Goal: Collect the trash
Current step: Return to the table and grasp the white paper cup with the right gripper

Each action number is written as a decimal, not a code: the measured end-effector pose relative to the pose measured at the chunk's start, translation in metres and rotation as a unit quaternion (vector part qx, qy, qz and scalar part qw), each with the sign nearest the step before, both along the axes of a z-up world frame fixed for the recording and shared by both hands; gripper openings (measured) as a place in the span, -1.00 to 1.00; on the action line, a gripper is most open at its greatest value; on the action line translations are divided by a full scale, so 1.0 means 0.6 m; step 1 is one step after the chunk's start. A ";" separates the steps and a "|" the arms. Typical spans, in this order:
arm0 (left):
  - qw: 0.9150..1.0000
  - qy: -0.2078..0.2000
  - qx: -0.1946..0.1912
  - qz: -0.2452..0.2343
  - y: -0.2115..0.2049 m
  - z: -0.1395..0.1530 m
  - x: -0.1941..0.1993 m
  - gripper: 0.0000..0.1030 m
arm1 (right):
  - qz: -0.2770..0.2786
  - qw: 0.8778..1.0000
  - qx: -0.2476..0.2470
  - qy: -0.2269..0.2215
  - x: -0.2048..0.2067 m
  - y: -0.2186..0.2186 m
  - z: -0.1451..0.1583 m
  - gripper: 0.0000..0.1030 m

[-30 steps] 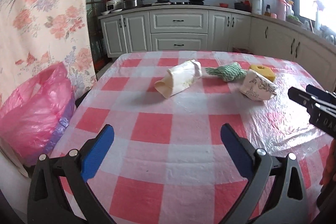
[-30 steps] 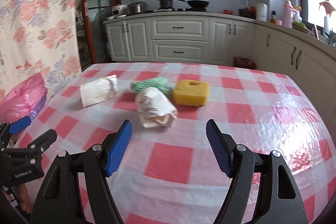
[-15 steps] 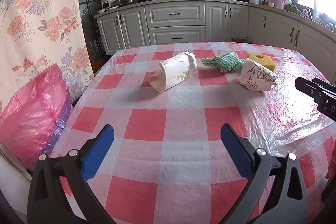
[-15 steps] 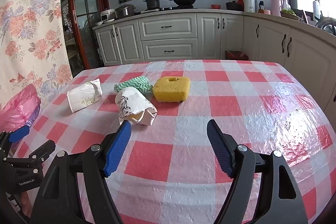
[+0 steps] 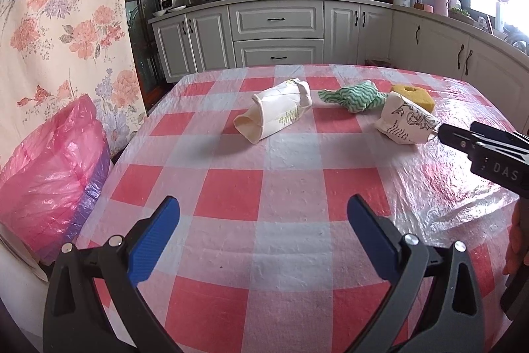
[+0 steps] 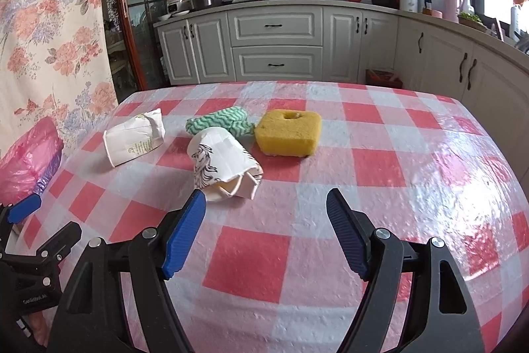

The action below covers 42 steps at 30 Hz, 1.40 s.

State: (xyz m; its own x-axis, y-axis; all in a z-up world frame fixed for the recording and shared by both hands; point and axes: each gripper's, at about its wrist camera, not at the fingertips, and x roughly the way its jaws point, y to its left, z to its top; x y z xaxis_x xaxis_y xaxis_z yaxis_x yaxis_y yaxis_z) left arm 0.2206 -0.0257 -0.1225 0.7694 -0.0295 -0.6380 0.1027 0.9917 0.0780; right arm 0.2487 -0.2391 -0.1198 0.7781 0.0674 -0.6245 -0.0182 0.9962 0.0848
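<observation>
While its 2 blue-padded fingers (image 6: 185, 229) stand wide apart with nothing between them, the right gripper (image 6: 266, 232) hovers low over the red-and-white checked tablecloth (image 6: 380, 161), and the crushed paper cup with black drawings (image 6: 223, 162) lies on its side just beyond the finger at 11 o'clock. Past that cup, at 12 o'clock, sits a yellow sponge (image 6: 289, 133), with a green zigzag cloth (image 6: 220, 121) touching the cup's far side. Farther toward 10 o'clock lies a 2nd crumpled paper cup with green print (image 6: 134, 141), on its side.

From the left wrist view, the left gripper (image 5: 263, 235) is equally spread and holds nothing, above bare tablecloth; the green-print cup lies well ahead at 12 o'clock. A bin lined with a pink plastic bag (image 5: 49, 181) stands beside the table's edge at 9 o'clock.
</observation>
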 end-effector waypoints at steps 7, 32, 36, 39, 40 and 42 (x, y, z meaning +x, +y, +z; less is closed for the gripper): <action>1.000 0.001 0.001 0.000 -0.001 0.000 0.000 0.91 | 0.044 0.999 -0.015 0.018 0.049 0.039 -0.006 0.45; 0.999 0.014 -0.002 -0.039 -0.026 -0.005 0.019 0.76 | 0.025 0.999 -0.012 0.031 0.048 -0.010 -0.010 0.09; 0.998 0.008 0.007 -0.066 -0.062 0.001 0.051 0.62 | -0.010 0.999 -0.012 0.028 0.027 -0.058 -0.009 0.09; 0.995 0.001 0.012 -0.099 -0.100 0.007 0.089 0.43 | -0.036 0.999 0.001 0.026 0.018 -0.090 -0.009 0.09; 0.994 -0.001 0.015 -0.107 -0.110 0.008 0.099 0.35 | -0.043 0.999 0.006 0.025 0.016 -0.098 -0.010 0.09; 0.991 -0.006 0.019 -0.132 -0.135 0.009 0.126 0.30 | -0.056 0.998 0.019 0.021 0.013 -0.109 -0.009 0.09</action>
State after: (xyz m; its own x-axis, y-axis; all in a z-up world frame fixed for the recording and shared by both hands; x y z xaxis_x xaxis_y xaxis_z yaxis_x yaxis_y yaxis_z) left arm 0.2962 -0.1065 -0.1170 0.7450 -0.2073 -0.6341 0.3570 0.9268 0.1164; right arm 0.2566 -0.3046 -0.1254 0.7551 0.0055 -0.6556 0.0971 0.9880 0.1201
